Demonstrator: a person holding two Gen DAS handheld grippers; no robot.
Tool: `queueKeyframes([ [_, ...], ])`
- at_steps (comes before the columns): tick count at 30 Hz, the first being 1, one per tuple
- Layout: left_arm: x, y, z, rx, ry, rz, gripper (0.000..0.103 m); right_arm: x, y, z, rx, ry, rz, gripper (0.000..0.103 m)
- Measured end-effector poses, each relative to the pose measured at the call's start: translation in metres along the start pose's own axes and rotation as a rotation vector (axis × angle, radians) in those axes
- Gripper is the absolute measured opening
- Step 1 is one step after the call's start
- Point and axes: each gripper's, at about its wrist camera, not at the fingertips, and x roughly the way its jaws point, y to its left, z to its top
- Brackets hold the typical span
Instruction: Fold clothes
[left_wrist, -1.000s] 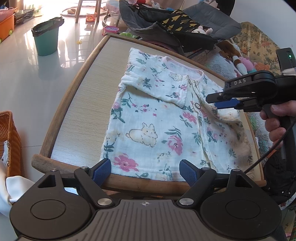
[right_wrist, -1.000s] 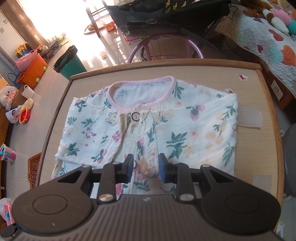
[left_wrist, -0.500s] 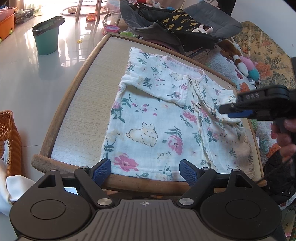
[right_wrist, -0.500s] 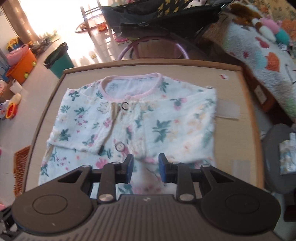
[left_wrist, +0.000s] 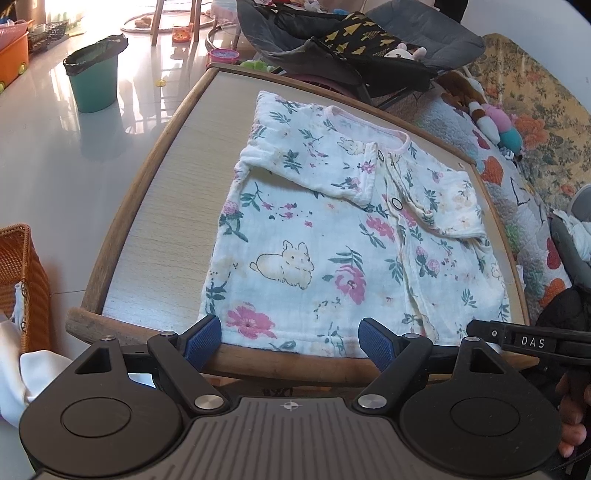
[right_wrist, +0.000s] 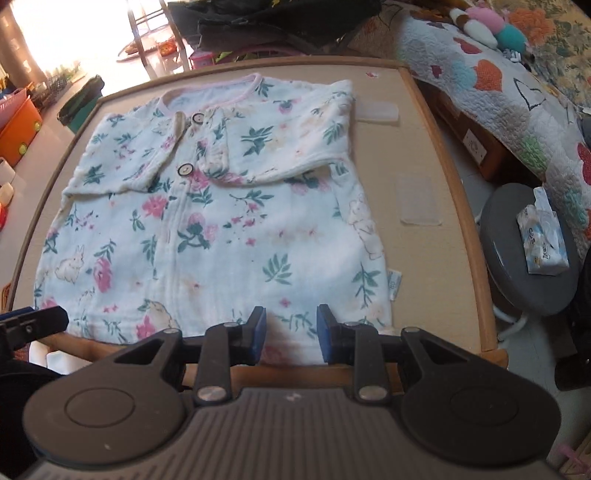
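My left gripper (left_wrist: 290, 341) is wide open, my right gripper (right_wrist: 291, 332) is open a bit, both empty

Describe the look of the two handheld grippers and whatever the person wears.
Both are matte black. The left gripper and right gripper each carry blue ribbed pads on angled black fingers, silver pivot screws, two round black discs and a grey ribbed housing with a small cross mark. The right one's side reads "DAS" in white. A dark padded garment shows nearby; no sleeve is clearly visible.
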Motion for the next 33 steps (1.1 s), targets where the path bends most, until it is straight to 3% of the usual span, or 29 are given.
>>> queueKeyframes([
  [6, 0.002, -0.006, 0.004, 0.026, 0.024, 0.037, 0.083, 0.000, 0.006, -0.005, -0.038, -0.010, -0.012, 0.033],
  [8, -0.001, -0.005, 0.007, 0.011, 0.005, 0.038, 0.083, 0.000, 0.006, -0.005, -0.043, -0.012, -0.003, 0.038],
  [13, -0.017, -0.004, 0.025, -0.041, -0.057, 0.015, 0.083, 0.000, 0.000, -0.006, -0.017, -0.020, 0.026, 0.040],
  [23, -0.031, 0.001, 0.092, -0.087, -0.168, 0.017, 0.083, -0.001, -0.005, -0.005, 0.012, -0.025, 0.059, 0.043],
  [33, 0.004, 0.025, 0.152, -0.118, -0.128, 0.073, 0.080, 0.000, -0.002, -0.004, 0.006, -0.019, 0.048, 0.044],
])
